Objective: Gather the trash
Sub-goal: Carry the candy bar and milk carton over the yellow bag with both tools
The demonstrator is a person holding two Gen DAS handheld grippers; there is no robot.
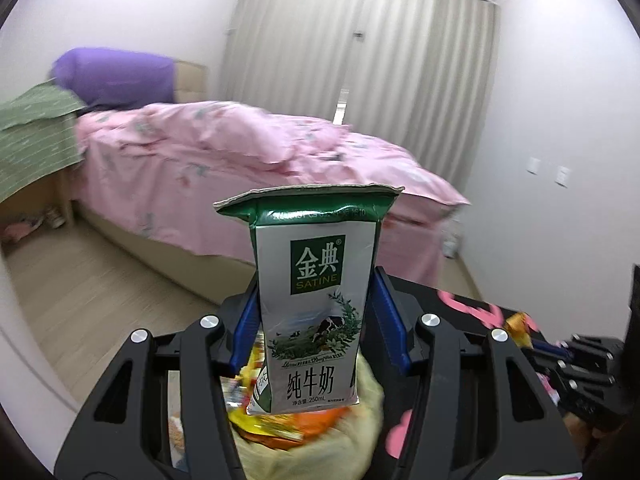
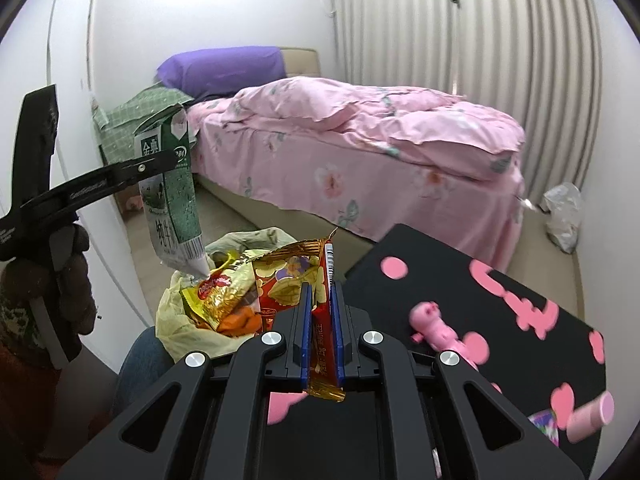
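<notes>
Left wrist view: we see the left gripper clamped on a green-and-white milk carton, held upright at frame centre, its blue pads pressing both sides. Directly below the carton sits a pale yellow trash bag, blurred, with orange and yellow wrappers in it. Behind, a bed with a pink quilt fills the middle; a purple pillow lies upper left, grey curtains hang at top. The right gripper shows at the right edge over a black table with pink shapes; we cannot tell its state from here.

Right wrist view: the right gripper is nearly closed, pinching a red-and-gold snack wrapper edge-on at lower centre. The bag's open mouth lies just left of it, crowded with foil packets. The carton hangs tilted above the bag at left, its bottom corner touching the contents. A pink pig toy lies on the table at right. A crumpled clear plastic bag rests on the floor, far right.
</notes>
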